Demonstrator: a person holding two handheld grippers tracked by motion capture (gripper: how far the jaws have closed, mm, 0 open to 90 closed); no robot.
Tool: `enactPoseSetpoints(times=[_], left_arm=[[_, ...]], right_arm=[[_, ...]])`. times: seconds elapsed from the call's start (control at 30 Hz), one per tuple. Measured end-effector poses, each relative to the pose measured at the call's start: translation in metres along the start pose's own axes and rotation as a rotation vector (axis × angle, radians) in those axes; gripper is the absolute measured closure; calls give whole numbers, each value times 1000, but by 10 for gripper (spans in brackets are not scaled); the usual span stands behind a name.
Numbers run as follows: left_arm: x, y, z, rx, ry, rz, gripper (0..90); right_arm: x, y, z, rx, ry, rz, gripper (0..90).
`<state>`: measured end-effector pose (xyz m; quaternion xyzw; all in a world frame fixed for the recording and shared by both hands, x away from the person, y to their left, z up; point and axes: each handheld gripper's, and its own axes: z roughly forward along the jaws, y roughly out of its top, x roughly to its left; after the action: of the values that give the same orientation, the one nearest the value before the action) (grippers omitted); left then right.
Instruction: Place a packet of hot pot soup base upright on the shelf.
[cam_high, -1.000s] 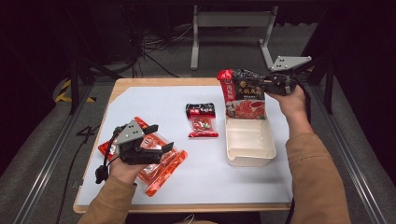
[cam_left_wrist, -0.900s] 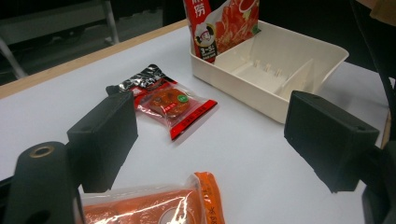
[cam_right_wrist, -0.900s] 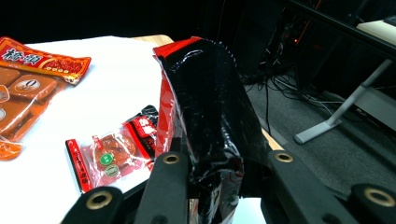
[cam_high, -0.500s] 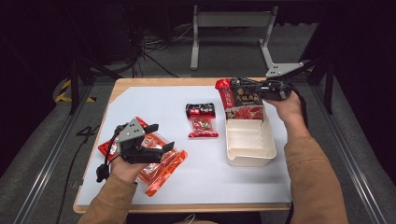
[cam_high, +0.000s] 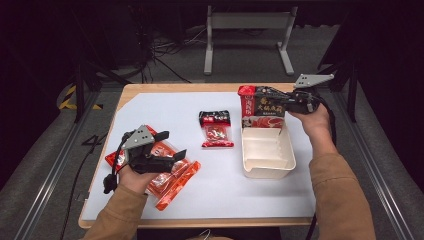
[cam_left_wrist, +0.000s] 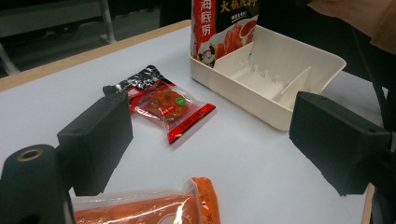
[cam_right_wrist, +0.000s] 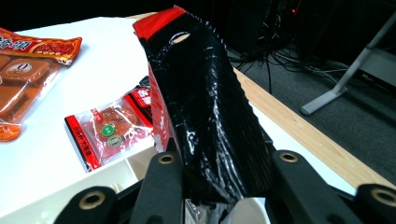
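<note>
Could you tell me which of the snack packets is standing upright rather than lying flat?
The tall red-and-black pouch, held by the right gripper in the white tray; the small red packet and orange packets lie flat.

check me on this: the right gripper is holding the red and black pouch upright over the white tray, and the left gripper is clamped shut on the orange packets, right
Not quite. The right gripper does hold the red and black pouch upright over the white tray, but the left gripper is open: the left gripper view shows its jaws apart above the orange packets.
</note>
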<state>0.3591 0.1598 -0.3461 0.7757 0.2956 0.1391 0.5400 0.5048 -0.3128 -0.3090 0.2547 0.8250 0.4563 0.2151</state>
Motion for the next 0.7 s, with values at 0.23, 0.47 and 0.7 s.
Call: enactPoseSetpoints(times=[0.23, 0.47, 0.7], left_arm=[[3, 1, 1, 10, 4, -12, 117], [8, 3, 2, 34, 1, -22, 105], [12, 5, 3, 39, 2, -23, 88]], right_arm=[[0, -7, -4, -4, -8, 13, 737], [1, -5, -5, -24, -11, 56, 559], [4, 0, -26, -71, -44, 141, 327]])
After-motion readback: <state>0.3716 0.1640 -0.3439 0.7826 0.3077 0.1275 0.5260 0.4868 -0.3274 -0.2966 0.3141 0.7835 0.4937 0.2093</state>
